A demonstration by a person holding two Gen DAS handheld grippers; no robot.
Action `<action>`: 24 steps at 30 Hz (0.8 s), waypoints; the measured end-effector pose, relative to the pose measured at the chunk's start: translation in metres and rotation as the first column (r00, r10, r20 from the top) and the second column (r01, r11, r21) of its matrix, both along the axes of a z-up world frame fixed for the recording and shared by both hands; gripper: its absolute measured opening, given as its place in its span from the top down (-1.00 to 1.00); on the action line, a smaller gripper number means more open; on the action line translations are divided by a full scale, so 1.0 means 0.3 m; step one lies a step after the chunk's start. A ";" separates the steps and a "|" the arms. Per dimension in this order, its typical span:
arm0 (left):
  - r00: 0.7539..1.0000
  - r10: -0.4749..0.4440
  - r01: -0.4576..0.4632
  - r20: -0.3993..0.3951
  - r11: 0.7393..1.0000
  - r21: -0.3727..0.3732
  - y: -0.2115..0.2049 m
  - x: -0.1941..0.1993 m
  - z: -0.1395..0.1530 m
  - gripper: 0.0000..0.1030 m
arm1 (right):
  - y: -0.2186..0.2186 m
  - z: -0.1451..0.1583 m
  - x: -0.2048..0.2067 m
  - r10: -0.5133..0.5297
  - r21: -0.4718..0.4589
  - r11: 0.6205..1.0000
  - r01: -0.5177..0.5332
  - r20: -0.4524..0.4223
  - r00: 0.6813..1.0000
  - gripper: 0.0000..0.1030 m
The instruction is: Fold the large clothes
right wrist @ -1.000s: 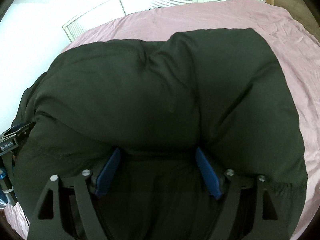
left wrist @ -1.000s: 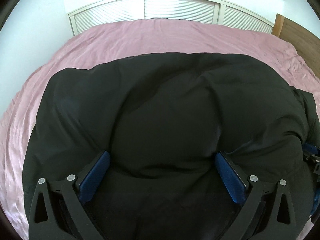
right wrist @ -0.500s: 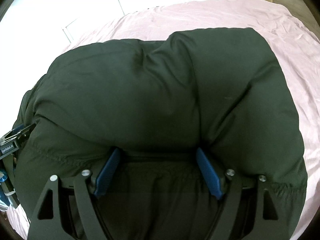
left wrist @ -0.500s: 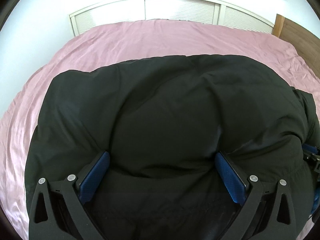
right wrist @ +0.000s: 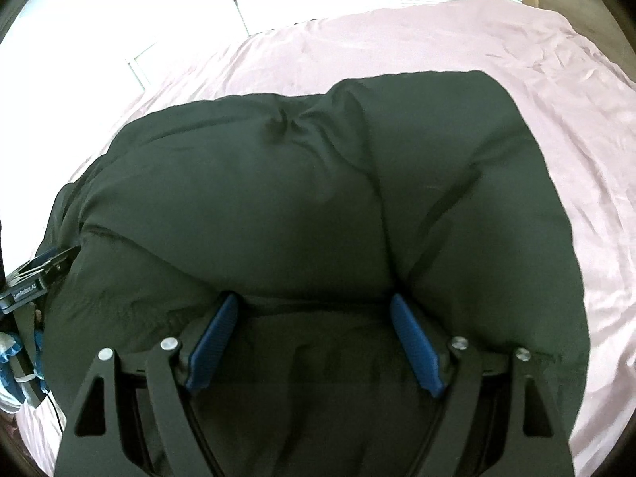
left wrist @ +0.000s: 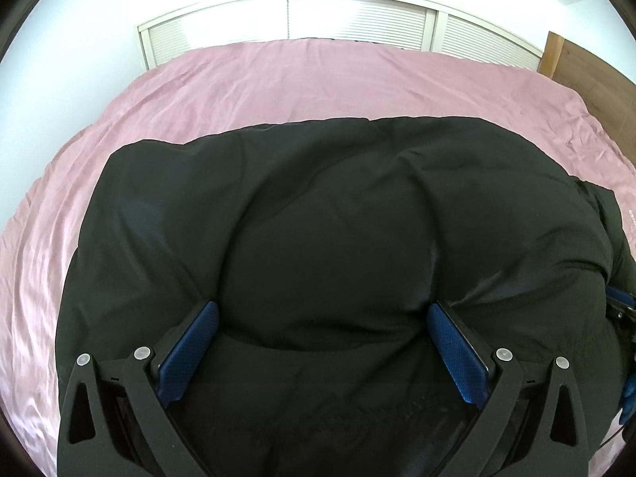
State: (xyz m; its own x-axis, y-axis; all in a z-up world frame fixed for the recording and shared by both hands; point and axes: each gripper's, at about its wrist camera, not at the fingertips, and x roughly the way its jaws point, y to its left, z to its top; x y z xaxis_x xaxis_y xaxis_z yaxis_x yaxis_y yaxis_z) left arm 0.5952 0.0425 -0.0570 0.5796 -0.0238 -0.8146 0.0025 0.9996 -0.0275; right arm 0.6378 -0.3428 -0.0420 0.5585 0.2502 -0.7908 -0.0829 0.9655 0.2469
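Barely anything has shifted: both claws, left (left wrist: 322, 342) and right (right wrist: 314, 338), stay spread wide, pressing the puffy black padded jacket (left wrist: 338, 218) flat against the pink bedsheet (left wrist: 278, 79).

One black puffy garment (left wrist: 326, 218), one pink bedsheet (left wrist: 278, 75), two hand-held grippers (left wrist: 324, 312) (right wrist: 314, 306).

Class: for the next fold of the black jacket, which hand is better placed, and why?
Left, narrowly. The left gripper sits nearer the outer edge of the jacket, over smooth fabric; the right gripper faces a deep crease. Both jaws stand wide.
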 end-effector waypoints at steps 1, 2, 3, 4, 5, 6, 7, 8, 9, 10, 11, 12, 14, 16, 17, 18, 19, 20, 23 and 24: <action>1.000 -0.001 0.001 -0.002 1.000 -0.002 0.004 0.000 0.003 -0.99 | -0.004 0.005 -0.002 0.001 -0.003 1.000 -0.001 -0.002 1.000 -0.56; 1.000 -0.003 0.003 -0.004 1.000 -0.005 0.007 0.000 0.006 -0.99 | -0.008 0.010 -0.003 0.001 -0.007 1.000 -0.001 -0.003 1.000 -0.56; 1.000 -0.005 0.005 -0.005 1.000 -0.006 0.011 -0.001 0.011 -0.99 | -0.010 0.014 -0.007 0.001 -0.012 1.000 -0.001 -0.003 1.000 -0.56; 1.000 -0.007 0.007 -0.005 1.000 -0.006 0.019 -0.004 0.017 -0.99 | -0.013 0.021 -0.009 0.000 -0.022 1.000 0.000 -0.003 1.000 -0.56; 1.000 -0.006 0.006 -0.005 1.000 -0.005 0.031 -0.008 0.024 -0.99 | -0.017 0.028 -0.010 -0.001 -0.030 1.000 0.001 -0.003 1.000 -0.56; 1.000 -0.006 0.006 -0.006 1.000 -0.003 0.042 -0.010 0.029 -0.99 | -0.023 0.034 -0.010 -0.003 -0.035 0.999 0.003 -0.004 1.000 -0.56; 1.000 -0.002 0.002 -0.005 1.000 0.003 0.060 -0.014 0.037 -0.99 | -0.035 0.040 -0.008 -0.007 -0.039 0.999 0.007 -0.006 1.000 -0.56; 1.000 0.004 -0.004 -0.003 1.000 0.006 0.077 -0.017 0.043 -0.99 | -0.049 0.049 -0.003 -0.016 -0.050 0.999 0.016 -0.006 1.000 -0.56; 1.000 0.016 -0.016 0.001 1.000 0.004 0.102 -0.019 0.056 -0.99 | -0.057 0.060 -0.001 -0.025 -0.073 0.997 0.025 -0.005 1.000 -0.56; 1.000 0.027 -0.027 0.002 1.000 -0.003 0.125 -0.017 0.069 -0.99 | -0.060 0.075 -0.001 -0.027 -0.093 0.995 0.028 0.003 1.000 -0.56; 0.999 0.038 -0.038 0.013 0.999 0.003 0.149 -0.011 0.092 -0.99 | -0.056 0.099 0.001 -0.024 -0.104 0.994 0.026 0.022 0.999 -0.56; 0.999 0.039 -0.039 0.027 0.999 0.013 0.155 -0.006 0.110 -0.99 | -0.047 0.120 0.006 -0.017 -0.104 0.994 0.020 0.038 0.999 -0.56; 0.999 0.029 -0.030 0.046 0.999 0.019 0.157 0.018 0.144 -0.99 | -0.005 0.167 0.032 0.008 -0.102 0.995 -0.001 0.068 0.998 -0.57; 0.999 0.020 -0.021 0.047 1.000 0.010 0.136 0.057 0.162 -0.99 | 0.070 0.204 0.081 0.050 -0.103 0.994 -0.041 0.087 0.995 -0.57; 0.999 0.009 -0.009 0.045 1.000 0.005 0.116 0.082 0.163 -0.99 | 0.103 0.212 0.103 0.069 -0.102 0.993 -0.059 0.088 0.994 -0.57; 0.999 0.000 -0.001 0.040 1.000 0.008 0.100 0.101 0.159 -0.99 | 0.133 0.215 0.122 0.086 -0.103 0.992 -0.077 0.087 0.992 -0.57; 0.999 -0.005 0.005 0.033 1.000 0.020 0.084 0.123 0.152 -0.99 | 0.175 0.214 0.148 0.112 -0.110 0.989 -0.103 0.084 0.990 -0.57; 1.000 -0.010 0.009 0.020 1.000 0.030 0.066 0.153 0.136 -0.99 | 0.212 0.206 0.174 0.133 -0.122 0.985 -0.123 0.077 0.988 -0.57; 0.999 -0.001 0.002 -0.047 0.999 0.040 0.056 0.226 0.064 -0.99 | 0.264 0.154 0.240 0.152 -0.121 0.982 -0.148 0.027 0.988 -0.58; 0.998 0.003 0.000 -0.063 0.999 0.046 0.060 0.248 0.043 -0.99 | 0.263 0.130 0.263 0.145 -0.108 0.984 -0.144 0.003 0.989 -0.60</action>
